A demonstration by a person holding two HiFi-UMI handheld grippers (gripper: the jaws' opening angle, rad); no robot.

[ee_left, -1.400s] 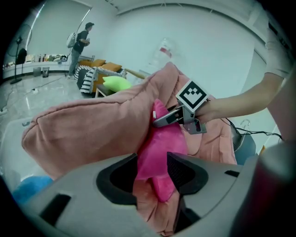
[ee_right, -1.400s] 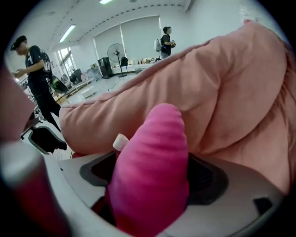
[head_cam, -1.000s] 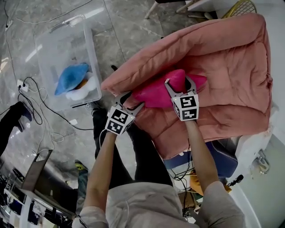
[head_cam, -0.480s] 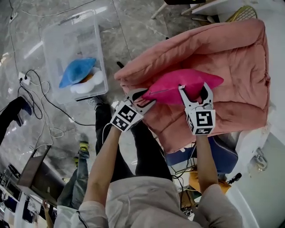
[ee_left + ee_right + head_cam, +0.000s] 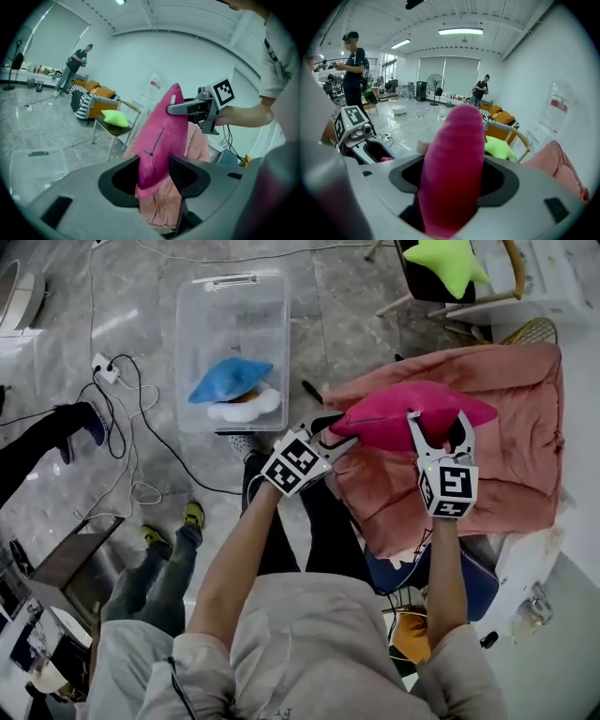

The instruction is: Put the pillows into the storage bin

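A magenta pillow (image 5: 403, 413) hangs in the air over the front of a pink sofa (image 5: 511, 446), held at both ends. My left gripper (image 5: 336, 432) is shut on its left tip; its jaws have just been closing with the pillow (image 5: 161, 136) between them. My right gripper (image 5: 439, 427) is shut on the pillow's right part, and the fabric (image 5: 452, 164) bulges between its jaws. The clear storage bin (image 5: 202, 343) stands on the floor to the far left of the pillow, with a blue pillow (image 5: 230, 379) and a white one (image 5: 246, 407) inside.
A lime-green star pillow (image 5: 448, 261) lies on a wooden chair behind the sofa. Cables and a power strip (image 5: 103, 367) trail over the floor left of the bin. Another person's feet (image 5: 192, 515) stand near my left side. People stand far off in the room.
Both grippers have lifted the magenta pillow up off the sofa seat. The bin now shows nearer the middle of the head view, and the green pillow has come into view.
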